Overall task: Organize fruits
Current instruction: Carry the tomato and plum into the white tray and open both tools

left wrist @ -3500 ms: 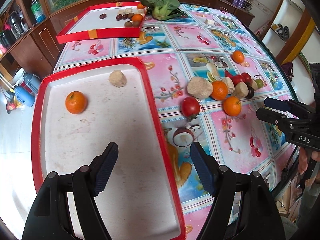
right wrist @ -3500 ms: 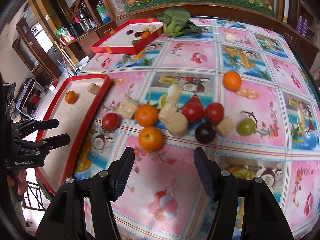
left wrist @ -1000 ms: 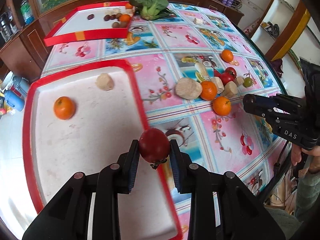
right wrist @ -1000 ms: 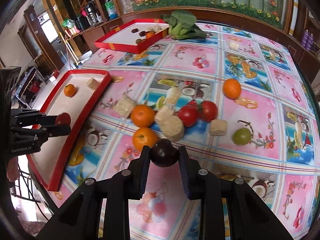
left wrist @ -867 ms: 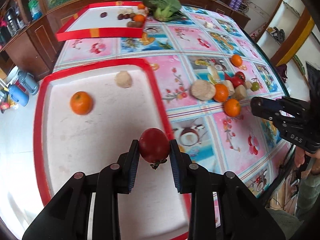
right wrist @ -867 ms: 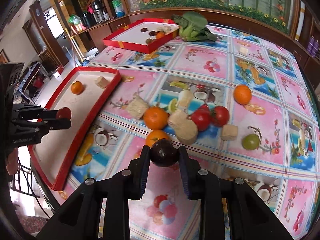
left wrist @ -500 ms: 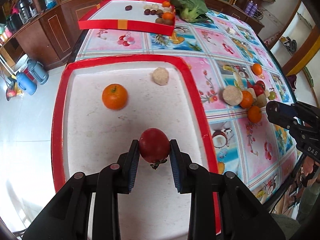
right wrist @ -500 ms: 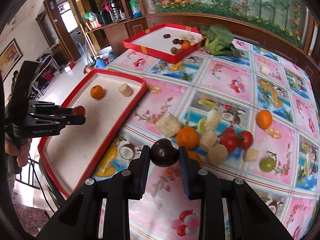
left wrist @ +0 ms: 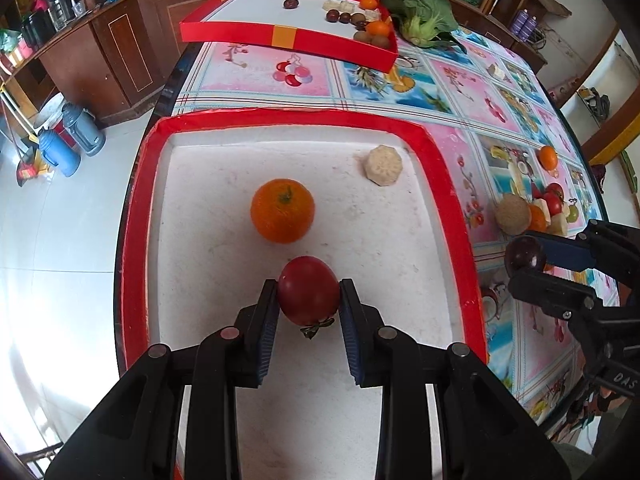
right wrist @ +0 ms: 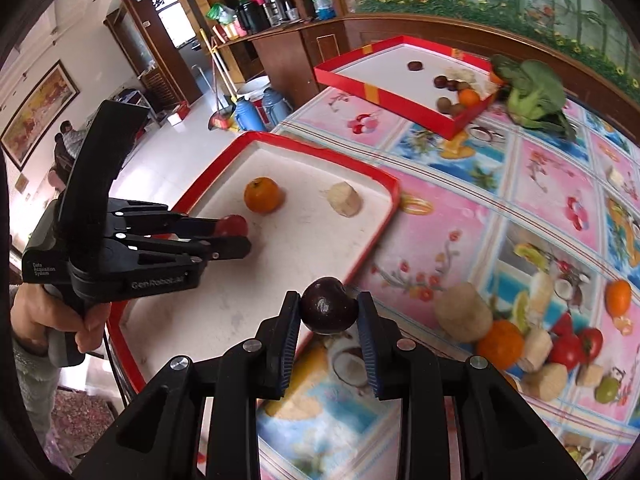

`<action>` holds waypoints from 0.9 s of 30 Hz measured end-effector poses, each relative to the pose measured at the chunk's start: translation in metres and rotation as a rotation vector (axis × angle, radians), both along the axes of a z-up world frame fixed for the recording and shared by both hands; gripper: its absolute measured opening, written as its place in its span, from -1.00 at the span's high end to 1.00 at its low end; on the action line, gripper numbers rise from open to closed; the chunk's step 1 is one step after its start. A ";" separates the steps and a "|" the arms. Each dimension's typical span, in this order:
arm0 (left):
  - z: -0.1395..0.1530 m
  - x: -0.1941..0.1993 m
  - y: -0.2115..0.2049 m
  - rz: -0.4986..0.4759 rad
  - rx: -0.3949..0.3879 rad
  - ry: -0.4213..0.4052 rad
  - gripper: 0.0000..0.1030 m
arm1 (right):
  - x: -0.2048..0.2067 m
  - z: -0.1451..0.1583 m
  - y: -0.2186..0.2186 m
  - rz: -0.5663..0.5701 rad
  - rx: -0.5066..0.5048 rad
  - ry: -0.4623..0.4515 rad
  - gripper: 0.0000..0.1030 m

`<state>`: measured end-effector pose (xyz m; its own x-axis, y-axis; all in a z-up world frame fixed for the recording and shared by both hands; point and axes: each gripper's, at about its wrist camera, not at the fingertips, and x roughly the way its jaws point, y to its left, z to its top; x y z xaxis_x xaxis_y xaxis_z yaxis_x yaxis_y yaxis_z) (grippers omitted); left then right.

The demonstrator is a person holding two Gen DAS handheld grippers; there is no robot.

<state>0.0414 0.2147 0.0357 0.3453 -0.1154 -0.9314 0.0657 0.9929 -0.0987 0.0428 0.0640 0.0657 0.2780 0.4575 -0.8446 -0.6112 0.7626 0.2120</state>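
Note:
My left gripper (left wrist: 309, 305) is shut on a red tomato (left wrist: 309, 296) and holds it over the near red tray (left wrist: 136, 184), just in front of an orange (left wrist: 282, 210). A beige root chunk (left wrist: 382, 165) lies at the tray's far right. My right gripper (right wrist: 329, 313) is shut on a dark purple fruit (right wrist: 329, 310) above the tray's right rim (right wrist: 370, 248). The right wrist view also shows the left gripper (right wrist: 234, 236) with the tomato (right wrist: 234, 225). The left wrist view shows the right gripper (left wrist: 524, 258) with the dark fruit (left wrist: 525, 255).
A pile of oranges, tomatoes, beige chunks and a green fruit (right wrist: 536, 340) lies on the patterned tablecloth to the right. A second red tray (left wrist: 288, 38) with small fruits stands at the far end, beside leafy greens (left wrist: 420, 12). The table's left edge drops to the floor.
Both grippers have moved left with their fruits: the tomato is now deeper over the near tray, close to the orange, and the dark fruit has come up to the tray's right rim.

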 end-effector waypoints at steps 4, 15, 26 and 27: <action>-0.004 0.010 0.005 0.011 -0.004 0.003 0.47 | 0.011 -0.005 0.019 0.017 0.001 0.012 0.44; -0.001 0.030 0.004 -0.012 0.015 -0.015 0.47 | 0.040 -0.031 0.050 0.019 -0.023 0.049 0.44; -0.003 0.039 0.010 -0.003 -0.017 -0.012 0.47 | 0.054 -0.052 0.054 0.018 -0.044 0.054 0.40; -0.003 0.039 0.010 -0.002 -0.016 -0.009 0.47 | 0.055 -0.053 0.053 0.014 -0.041 0.059 0.39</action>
<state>0.0802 0.2244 0.0322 0.3538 -0.1308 -0.9261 0.0685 0.9911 -0.1138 0.0976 0.1166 0.0126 0.2211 0.4260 -0.8773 -0.6089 0.7630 0.2170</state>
